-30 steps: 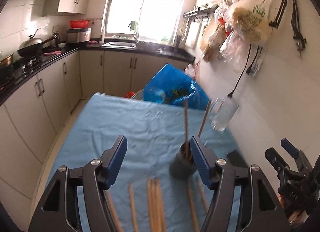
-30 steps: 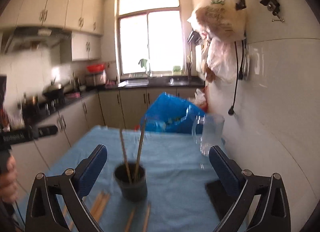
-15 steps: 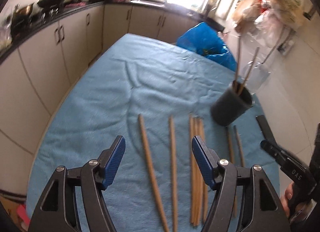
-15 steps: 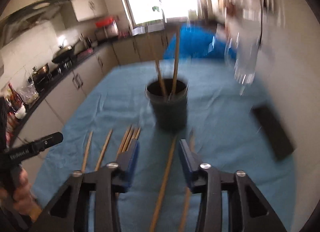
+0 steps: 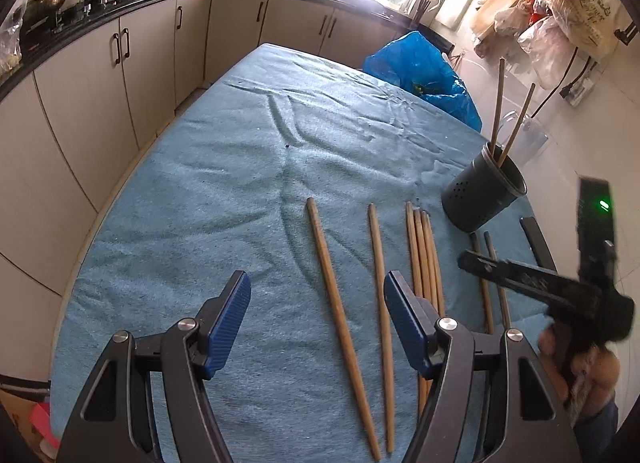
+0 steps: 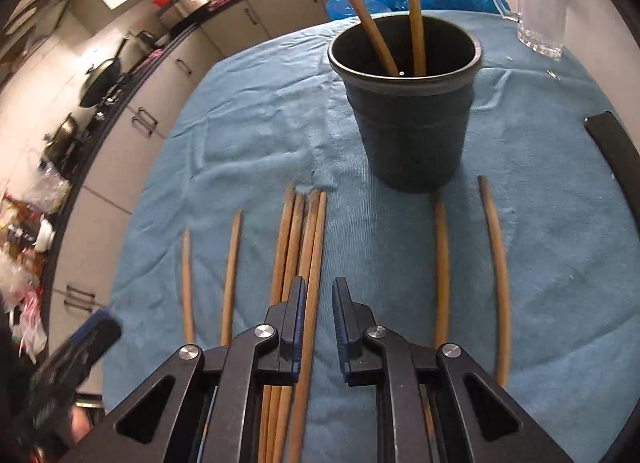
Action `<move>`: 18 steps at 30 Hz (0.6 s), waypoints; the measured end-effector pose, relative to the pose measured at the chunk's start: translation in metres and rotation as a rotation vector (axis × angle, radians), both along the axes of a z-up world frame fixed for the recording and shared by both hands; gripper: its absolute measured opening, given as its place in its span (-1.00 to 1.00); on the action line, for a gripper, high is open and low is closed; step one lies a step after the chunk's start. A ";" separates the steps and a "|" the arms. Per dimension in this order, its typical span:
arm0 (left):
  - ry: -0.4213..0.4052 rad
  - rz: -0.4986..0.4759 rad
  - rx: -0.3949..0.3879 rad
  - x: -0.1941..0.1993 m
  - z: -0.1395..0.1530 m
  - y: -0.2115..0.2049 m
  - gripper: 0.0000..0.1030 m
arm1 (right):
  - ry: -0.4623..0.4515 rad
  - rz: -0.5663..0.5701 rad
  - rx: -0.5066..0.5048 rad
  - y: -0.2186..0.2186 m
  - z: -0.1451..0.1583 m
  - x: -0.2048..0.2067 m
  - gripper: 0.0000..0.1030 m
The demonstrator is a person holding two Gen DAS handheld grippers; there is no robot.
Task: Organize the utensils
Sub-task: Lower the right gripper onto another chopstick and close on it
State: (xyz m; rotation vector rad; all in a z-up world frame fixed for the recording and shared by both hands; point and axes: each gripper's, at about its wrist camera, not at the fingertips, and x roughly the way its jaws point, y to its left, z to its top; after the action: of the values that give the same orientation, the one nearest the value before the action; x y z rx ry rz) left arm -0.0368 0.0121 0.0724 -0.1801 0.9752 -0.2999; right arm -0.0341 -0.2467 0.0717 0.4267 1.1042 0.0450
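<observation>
Right gripper low over bundled chopsticks on the table, jaws narrowly parted astride one stick, not pinching; holder at 12 o'clock. Left gripper spread wide.

chopsticks: matt bare wood
holder: matt dark plastic
cloth: rough blue towelling
mug: clear glossy glass

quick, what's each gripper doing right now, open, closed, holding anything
Left gripper: open, empty, above two loose chopsticks.
Right gripper: narrowly open, holding nothing, fingers astride the bundle's rightmost chopstick.
</observation>
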 end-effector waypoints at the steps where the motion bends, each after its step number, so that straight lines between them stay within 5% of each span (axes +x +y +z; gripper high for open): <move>1: 0.000 0.001 -0.001 0.000 -0.001 0.002 0.32 | 0.009 -0.010 -0.012 0.001 -0.004 0.006 -0.74; 18: 0.025 0.017 -0.023 0.007 -0.013 0.018 0.32 | 0.047 0.016 -0.051 0.019 -0.017 0.017 -0.82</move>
State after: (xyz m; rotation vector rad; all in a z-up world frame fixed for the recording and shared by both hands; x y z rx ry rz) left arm -0.0297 0.0297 0.0597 -0.2139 0.9950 -0.2941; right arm -0.0176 -0.2272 0.0548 0.3747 1.1524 0.0211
